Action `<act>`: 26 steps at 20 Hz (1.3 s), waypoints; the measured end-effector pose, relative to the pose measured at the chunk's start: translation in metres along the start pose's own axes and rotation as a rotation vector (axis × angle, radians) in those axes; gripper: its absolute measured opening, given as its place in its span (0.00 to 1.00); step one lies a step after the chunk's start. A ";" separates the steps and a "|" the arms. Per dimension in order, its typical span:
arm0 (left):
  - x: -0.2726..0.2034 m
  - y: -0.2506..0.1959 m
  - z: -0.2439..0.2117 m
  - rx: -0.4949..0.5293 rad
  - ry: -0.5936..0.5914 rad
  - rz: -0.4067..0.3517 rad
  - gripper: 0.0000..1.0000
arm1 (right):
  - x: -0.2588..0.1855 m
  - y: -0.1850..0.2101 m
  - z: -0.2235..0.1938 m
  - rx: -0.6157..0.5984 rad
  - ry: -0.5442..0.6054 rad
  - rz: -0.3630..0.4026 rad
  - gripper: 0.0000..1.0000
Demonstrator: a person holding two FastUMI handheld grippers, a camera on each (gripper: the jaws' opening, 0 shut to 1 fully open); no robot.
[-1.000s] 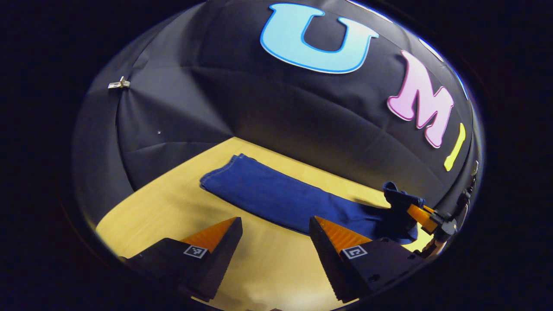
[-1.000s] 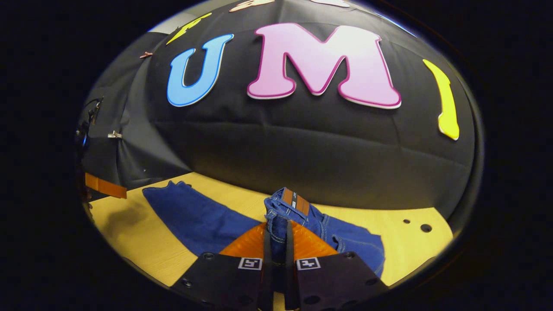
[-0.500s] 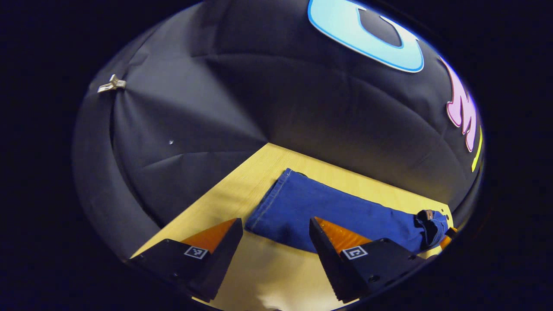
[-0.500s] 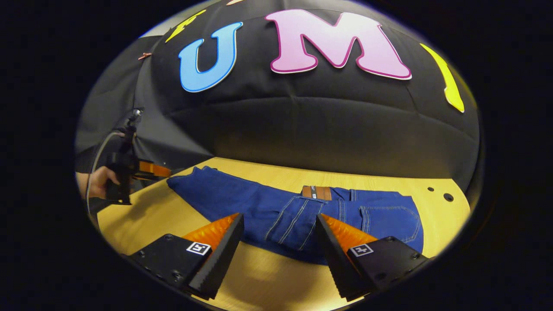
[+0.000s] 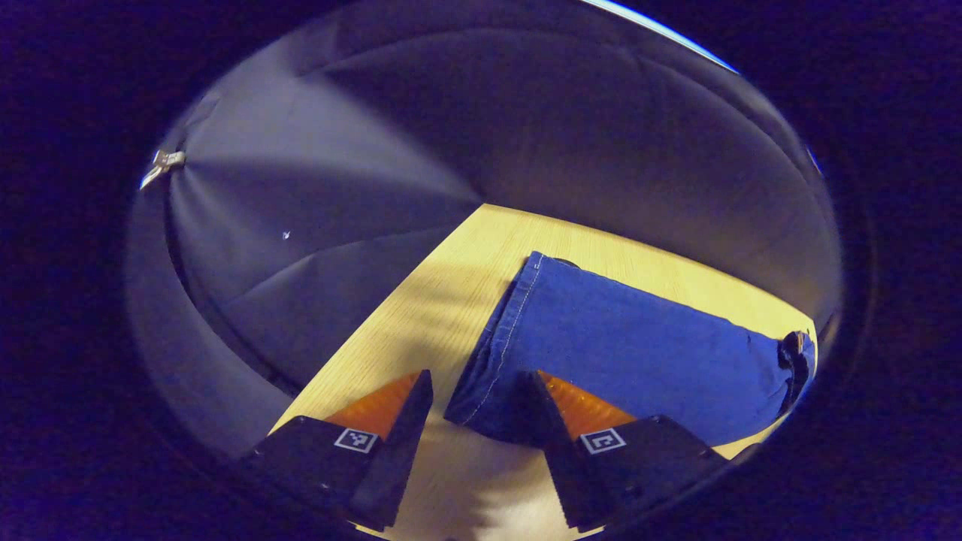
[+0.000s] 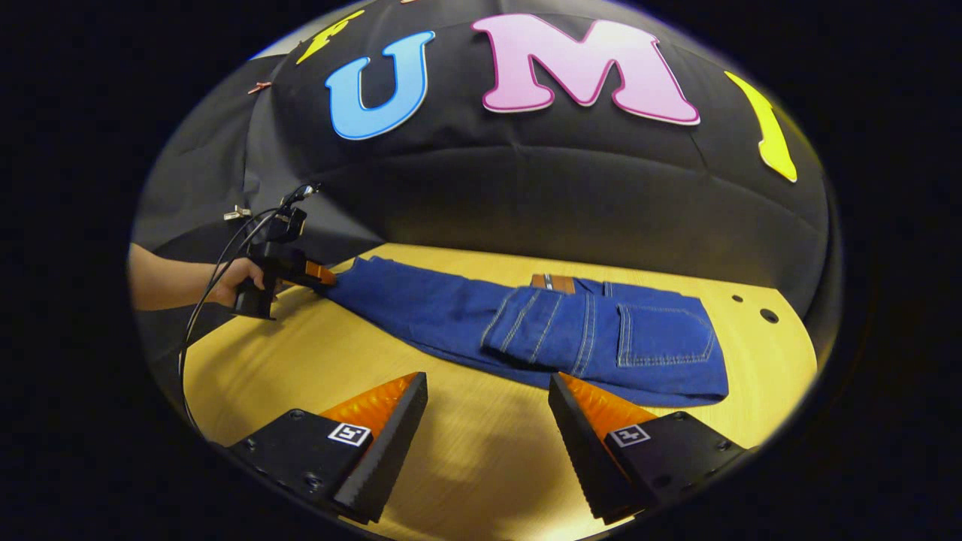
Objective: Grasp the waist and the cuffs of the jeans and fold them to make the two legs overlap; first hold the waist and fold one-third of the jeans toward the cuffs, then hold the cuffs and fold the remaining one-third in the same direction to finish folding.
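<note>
Flat on the table [image 6: 466, 451], soft heavy jeans [image 6: 526, 330] — left tongs [image 5: 473, 398] wide at the near cuff [image 5: 488, 353] corner, right tongs [image 6: 488, 398] wide, empty — pinch both layers there

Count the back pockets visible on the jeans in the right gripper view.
2. One pocket lies flat on the right end of the jeans; the other pocket sits left of it, below the waist patch, partly creased by the fold.

The jeans' [image 5: 624, 353] waist end is perhaps cut off at the edge.
</note>
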State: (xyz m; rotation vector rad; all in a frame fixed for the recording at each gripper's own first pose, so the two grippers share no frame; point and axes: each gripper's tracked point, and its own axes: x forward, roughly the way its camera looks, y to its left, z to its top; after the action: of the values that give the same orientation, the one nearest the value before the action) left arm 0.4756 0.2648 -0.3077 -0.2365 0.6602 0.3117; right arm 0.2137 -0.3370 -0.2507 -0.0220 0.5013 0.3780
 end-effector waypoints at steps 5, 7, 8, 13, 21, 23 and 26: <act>0.004 -0.006 -0.003 0.013 0.008 -0.025 0.73 | -0.002 -0.009 -0.014 0.044 0.024 -0.025 0.99; 0.006 -0.018 -0.003 0.009 -0.007 -0.077 0.61 | -0.002 -0.008 -0.020 0.064 0.034 -0.027 0.99; 0.006 -0.022 -0.002 0.025 -0.012 -0.067 0.49 | -0.002 -0.008 -0.022 0.064 0.040 -0.026 0.98; 0.008 -0.028 -0.003 -0.005 -0.042 -0.097 0.21 | -0.004 -0.009 -0.028 0.055 0.054 -0.030 0.99; -0.048 -0.040 0.046 -0.094 -0.178 -0.147 0.06 | -0.032 -0.056 0.013 0.072 0.011 -0.094 0.98; -0.085 -0.061 0.067 -0.072 -0.229 -0.199 0.06 | -0.043 -0.081 0.025 0.072 0.002 -0.135 0.98; -0.155 -0.100 0.105 0.008 -0.283 -0.287 0.06 | -0.066 -0.121 0.045 0.082 -0.006 -0.194 0.98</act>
State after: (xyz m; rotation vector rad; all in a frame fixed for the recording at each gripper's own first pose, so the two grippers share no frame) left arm 0.4549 0.1728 -0.1177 -0.2698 0.3419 0.0637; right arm 0.2247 -0.4671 -0.1885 0.0101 0.5037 0.1674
